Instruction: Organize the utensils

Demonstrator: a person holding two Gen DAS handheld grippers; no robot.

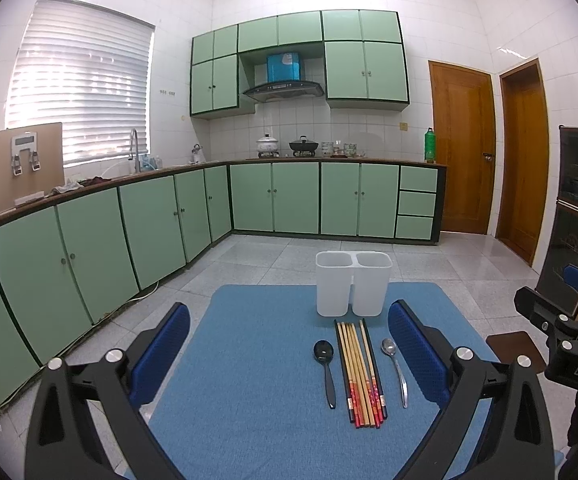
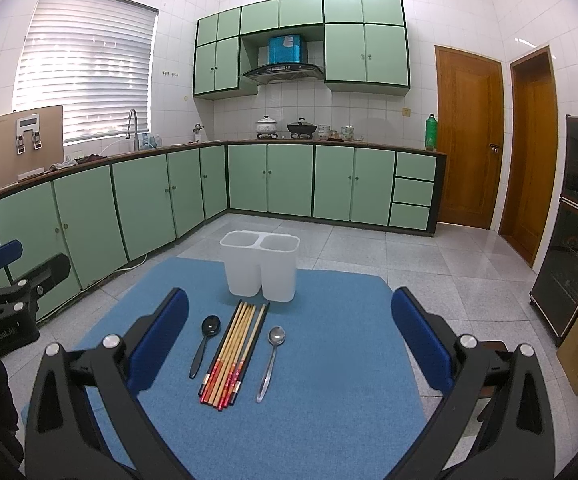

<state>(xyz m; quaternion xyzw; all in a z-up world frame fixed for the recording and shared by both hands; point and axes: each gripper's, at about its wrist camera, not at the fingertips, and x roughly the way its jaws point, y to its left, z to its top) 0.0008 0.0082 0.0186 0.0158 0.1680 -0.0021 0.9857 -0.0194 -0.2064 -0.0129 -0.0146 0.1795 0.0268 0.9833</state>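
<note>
Both the left gripper point(image 1: 289, 344) and right gripper point(image 2: 289, 328) hang spread wide and empty above the blue mat point(image 2: 329, 380). On it lie a black spoon point(image 2: 205, 344), bundled chopsticks point(image 2: 233, 354) and a metal spoon point(image 2: 271, 360); beyond stands the white two-compartment holder point(image 2: 260, 268).

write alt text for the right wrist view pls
An open right gripper hovers over a blue mat holding a black spoon, a bundle of chopsticks and a metal spoon, laid before an empty white two-compartment holder. Green kitchen cabinets stand behind.
</note>
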